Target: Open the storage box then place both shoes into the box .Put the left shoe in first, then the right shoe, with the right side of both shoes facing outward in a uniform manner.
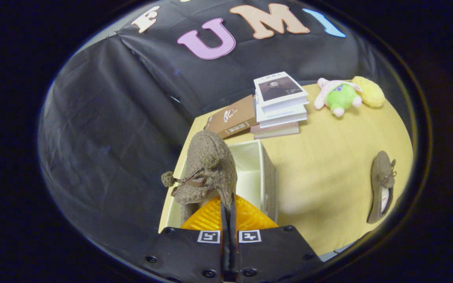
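A fuzzy brown shoe with a thin bow and a pom-pom hangs toe-up right ahead of my gripper. The orange fingers are pressed together on its heel edge, so the gripper is shut on the shoe. The shoe is over the open white storage box, which stands at the table's left edge; its pale inside shows behind the shoe. The second brown shoe lies on its side far to the right on the yellow table, its insole showing.
A stack of books and a brown book leaning beside it sit beyond the box. A plush toy in pink and green and a yellow one lie at the far right corner. The table's left edge runs beside the box.
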A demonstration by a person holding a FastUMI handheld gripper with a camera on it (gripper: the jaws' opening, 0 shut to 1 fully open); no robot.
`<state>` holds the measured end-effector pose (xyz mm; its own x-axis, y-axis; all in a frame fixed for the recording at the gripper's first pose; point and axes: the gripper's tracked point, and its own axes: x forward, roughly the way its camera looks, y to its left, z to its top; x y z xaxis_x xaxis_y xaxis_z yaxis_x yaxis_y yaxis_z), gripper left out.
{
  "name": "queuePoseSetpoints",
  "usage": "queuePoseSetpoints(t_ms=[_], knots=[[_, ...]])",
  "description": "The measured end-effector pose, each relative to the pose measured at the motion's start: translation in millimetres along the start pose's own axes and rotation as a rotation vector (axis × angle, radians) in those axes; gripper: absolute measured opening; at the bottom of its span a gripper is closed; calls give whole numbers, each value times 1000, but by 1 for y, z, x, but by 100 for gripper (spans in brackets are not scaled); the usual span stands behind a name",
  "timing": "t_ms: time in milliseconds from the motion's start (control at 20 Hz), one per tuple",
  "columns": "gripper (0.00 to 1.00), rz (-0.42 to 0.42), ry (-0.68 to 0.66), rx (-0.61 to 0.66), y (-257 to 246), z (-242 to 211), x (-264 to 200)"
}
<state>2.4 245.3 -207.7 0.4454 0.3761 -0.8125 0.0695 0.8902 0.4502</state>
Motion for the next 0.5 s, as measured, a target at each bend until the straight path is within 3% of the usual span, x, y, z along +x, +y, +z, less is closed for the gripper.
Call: queuePoseSetpoints(t_ms=[500], knots=[[3,-76,126,13,20,-41,70]])
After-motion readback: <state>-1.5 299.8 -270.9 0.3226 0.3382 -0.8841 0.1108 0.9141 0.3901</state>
